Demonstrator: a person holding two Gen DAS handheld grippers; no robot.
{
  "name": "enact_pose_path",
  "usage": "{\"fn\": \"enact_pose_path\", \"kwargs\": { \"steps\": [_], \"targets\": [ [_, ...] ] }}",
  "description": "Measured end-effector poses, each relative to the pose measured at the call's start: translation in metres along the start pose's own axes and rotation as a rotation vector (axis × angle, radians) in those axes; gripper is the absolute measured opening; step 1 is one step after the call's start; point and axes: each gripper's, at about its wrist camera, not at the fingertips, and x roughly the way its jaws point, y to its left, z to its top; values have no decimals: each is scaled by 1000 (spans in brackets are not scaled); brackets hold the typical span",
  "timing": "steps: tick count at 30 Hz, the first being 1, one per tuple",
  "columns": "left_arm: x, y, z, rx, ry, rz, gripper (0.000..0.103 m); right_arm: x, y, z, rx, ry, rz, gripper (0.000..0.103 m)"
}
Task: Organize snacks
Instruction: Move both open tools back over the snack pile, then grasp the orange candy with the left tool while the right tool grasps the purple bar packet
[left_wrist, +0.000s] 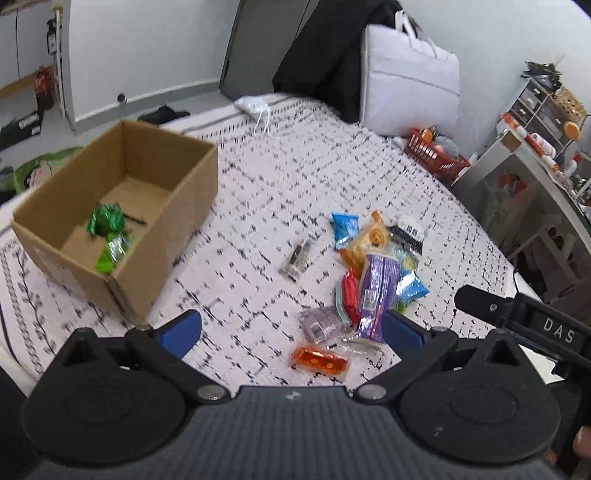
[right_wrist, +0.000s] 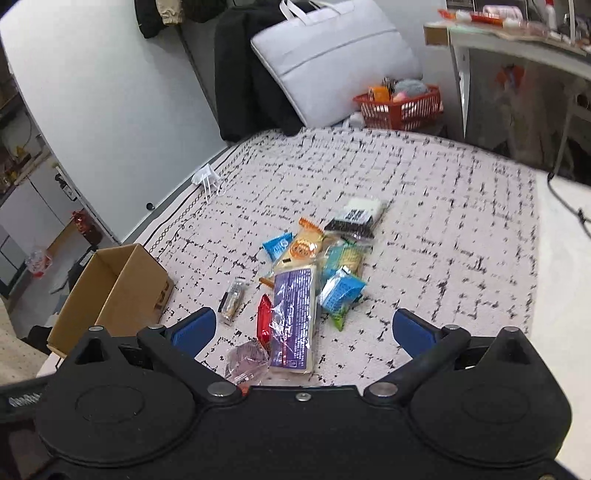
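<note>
A pile of snack packets lies on the patterned bedspread (left_wrist: 280, 177): a purple packet (left_wrist: 378, 291), a red one (left_wrist: 350, 295), blue ones (left_wrist: 345, 225), an orange biscuit pack (left_wrist: 371, 236) and an orange wrapper (left_wrist: 320, 361) nearest me. A small clear bar (left_wrist: 297, 258) lies apart to the left. The open cardboard box (left_wrist: 177, 206) at left holds green packets (left_wrist: 107, 227). My left gripper (left_wrist: 291, 332) hangs open above the near end of the pile, empty. My right gripper (right_wrist: 301, 332) is open over the purple packet (right_wrist: 293, 314), also empty. The box (right_wrist: 110, 295) appears at lower left.
A white bag (left_wrist: 410, 74) and dark clothing (left_wrist: 325, 55) lean at the head of the bed. A red basket (left_wrist: 436, 155) sits at the far right corner beside a cluttered shelf (left_wrist: 532, 147). The right gripper's body (left_wrist: 524, 317) shows at the left view's right edge.
</note>
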Motion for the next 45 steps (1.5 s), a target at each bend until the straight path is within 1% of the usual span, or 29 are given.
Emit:
{"fn": "enact_pose_path", "kwargs": {
  "steps": [3, 7, 12, 16, 20, 23, 26, 31, 34, 36, 40, 42, 43, 44, 45],
  "targets": [
    [14, -3, -6, -7, 28, 5, 103, 10, -5, 0, 17, 28, 11, 102],
    [31, -2, -14, -43, 54, 2, 103, 18, -11, -1, 41, 39, 32, 99],
    [48, -6, -23, -48, 77, 3, 102, 30, -19, -1, 79, 72, 48, 97],
    [62, -8, -30, -68, 104, -8, 100, 38, -18, -4, 72, 95, 61, 95],
    [71, -9, -33, -81, 88, 22, 92, 44, -22, -5, 87, 109, 63, 94],
    [79, -11, -32, -76, 95, 39, 85, 51, -23, -7, 90, 126, 67, 94],
    [88, -12, -34, -73, 130, 50, 84, 58, -22, -9, 88, 142, 71, 93],
    [100, -5, -40, -128, 184, 66, 82, 66, -22, -10, 99, 162, 76, 86],
    [100, -4, -42, -139, 176, 69, 82, 70, -21, -11, 96, 172, 71, 85],
    [99, -4, -41, -156, 170, 60, 79, 74, -18, -9, 88, 174, 64, 85],
    [92, -4, -37, -179, 139, 40, 79, 85, -12, -1, 83, 171, 52, 82],
    [93, -5, -33, -190, 139, 38, 78, 89, -10, 1, 83, 172, 53, 82],
    [96, -6, -32, -189, 149, 44, 77, 91, -9, 2, 82, 174, 53, 82],
    [99, -8, -31, -189, 166, 56, 71, 92, -9, 2, 82, 177, 52, 82],
    [102, -9, -30, -195, 180, 69, 69, 92, -9, 1, 81, 179, 52, 82]
  ]
}}
